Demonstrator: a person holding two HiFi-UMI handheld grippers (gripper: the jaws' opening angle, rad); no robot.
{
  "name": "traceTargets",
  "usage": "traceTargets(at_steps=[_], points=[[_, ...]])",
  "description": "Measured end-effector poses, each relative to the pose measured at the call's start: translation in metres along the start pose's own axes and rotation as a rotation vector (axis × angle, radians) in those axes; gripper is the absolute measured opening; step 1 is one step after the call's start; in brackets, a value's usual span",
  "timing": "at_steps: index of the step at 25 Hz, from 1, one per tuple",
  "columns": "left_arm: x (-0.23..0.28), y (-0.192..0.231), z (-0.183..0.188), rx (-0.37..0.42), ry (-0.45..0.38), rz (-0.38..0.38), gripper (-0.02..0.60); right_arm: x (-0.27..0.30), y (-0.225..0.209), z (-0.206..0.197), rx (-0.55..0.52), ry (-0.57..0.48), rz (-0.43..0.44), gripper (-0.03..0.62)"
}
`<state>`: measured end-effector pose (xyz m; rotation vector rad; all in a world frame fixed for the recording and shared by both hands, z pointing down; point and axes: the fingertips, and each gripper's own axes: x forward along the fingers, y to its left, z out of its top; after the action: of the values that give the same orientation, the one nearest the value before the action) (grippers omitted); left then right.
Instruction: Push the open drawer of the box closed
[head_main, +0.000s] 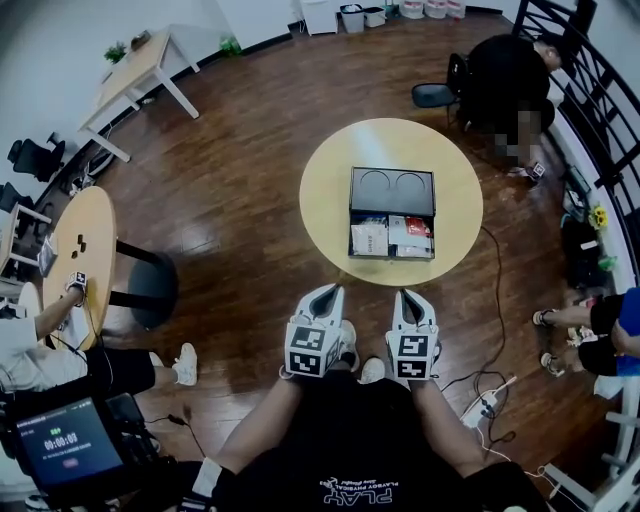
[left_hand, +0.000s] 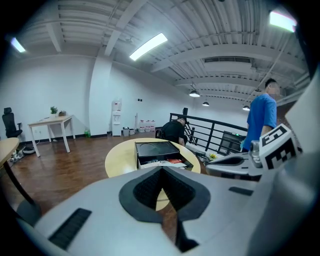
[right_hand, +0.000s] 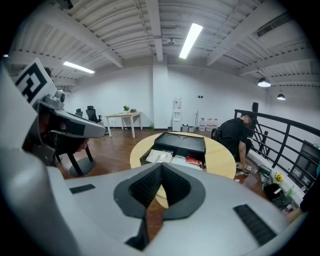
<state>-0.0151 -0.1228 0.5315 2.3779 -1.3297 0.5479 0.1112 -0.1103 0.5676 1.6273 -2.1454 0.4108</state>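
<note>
Black box sits mid-table, drawer pulled out toward you. Your left gripper and right gripper are both closed, empty, well short of it. Press the drawer front centred and square so it won't skew.

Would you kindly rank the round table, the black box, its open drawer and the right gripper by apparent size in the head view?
1. Round table.
2. Black box, drawer included.
3. Open drawer and right gripper look about alike; the gripper is nearer the camera, so I won't rank them.
</note>
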Motion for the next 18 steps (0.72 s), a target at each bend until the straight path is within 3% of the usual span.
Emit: traceTargets(at_steps=[18], points=[[0.043, 0.060, -0.015, -0.028, 0.053, 0.000, -0.003, 0.069, -0.001, -0.023, 0.059, 0.137, -0.038, 0.005]])
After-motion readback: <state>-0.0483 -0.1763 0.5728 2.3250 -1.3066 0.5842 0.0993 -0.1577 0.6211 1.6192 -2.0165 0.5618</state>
